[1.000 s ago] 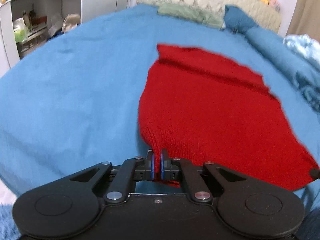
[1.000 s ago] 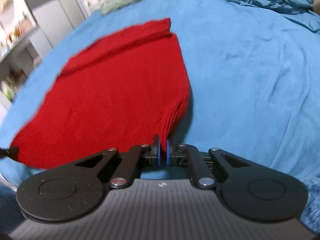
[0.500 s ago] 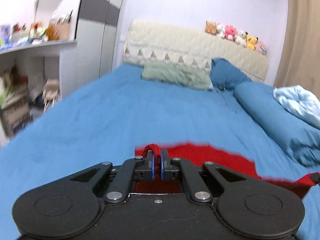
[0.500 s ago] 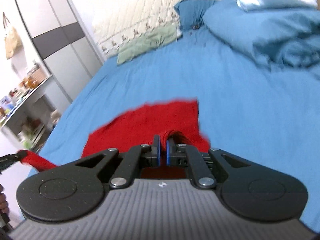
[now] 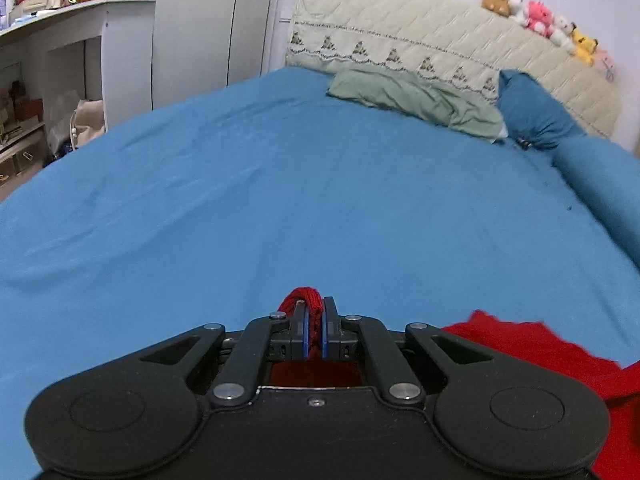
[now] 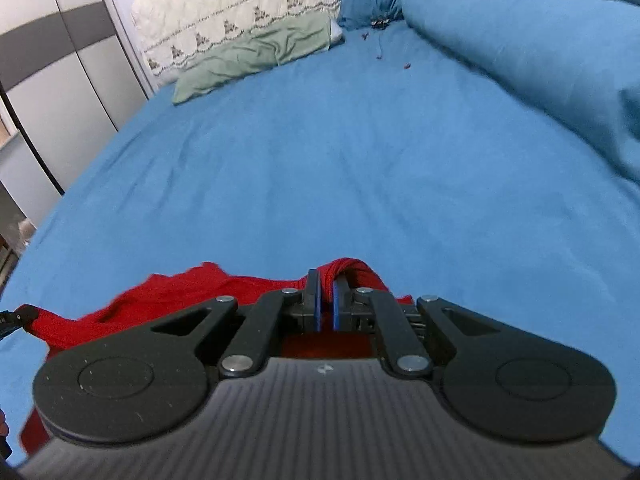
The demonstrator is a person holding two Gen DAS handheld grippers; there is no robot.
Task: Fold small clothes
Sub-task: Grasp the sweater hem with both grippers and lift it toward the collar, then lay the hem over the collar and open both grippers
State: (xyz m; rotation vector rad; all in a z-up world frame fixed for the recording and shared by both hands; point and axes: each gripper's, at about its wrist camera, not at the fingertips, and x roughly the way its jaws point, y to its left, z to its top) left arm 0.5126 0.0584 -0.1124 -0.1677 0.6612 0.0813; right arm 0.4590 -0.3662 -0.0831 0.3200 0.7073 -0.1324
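A red knitted garment (image 5: pixel 532 352) hangs between my two grippers above the blue bed sheet (image 5: pixel 280 200). My left gripper (image 5: pixel 314 332) is shut on one corner of it, with a red fold bulging out above the pads. My right gripper (image 6: pixel 325 312) is shut on the other corner; the red garment (image 6: pixel 160 304) stretches away to the left below it. Most of the garment is hidden under the gripper bodies. The tip of my left gripper shows at the left edge of the right wrist view, holding the cloth.
A green pillow (image 5: pixel 412 92) and a blue pillow (image 5: pixel 532 116) lie at the headboard (image 5: pixel 440 40). A rolled blue duvet (image 6: pixel 540 64) runs along the right side. White shelves (image 5: pixel 52 60) and a wardrobe (image 5: pixel 208 24) stand to the left of the bed.
Both grippers have lifted the garment's near edge off the bed and carried it forward towards the headboard. The flat red cloth has dropped out of sight below the grippers.
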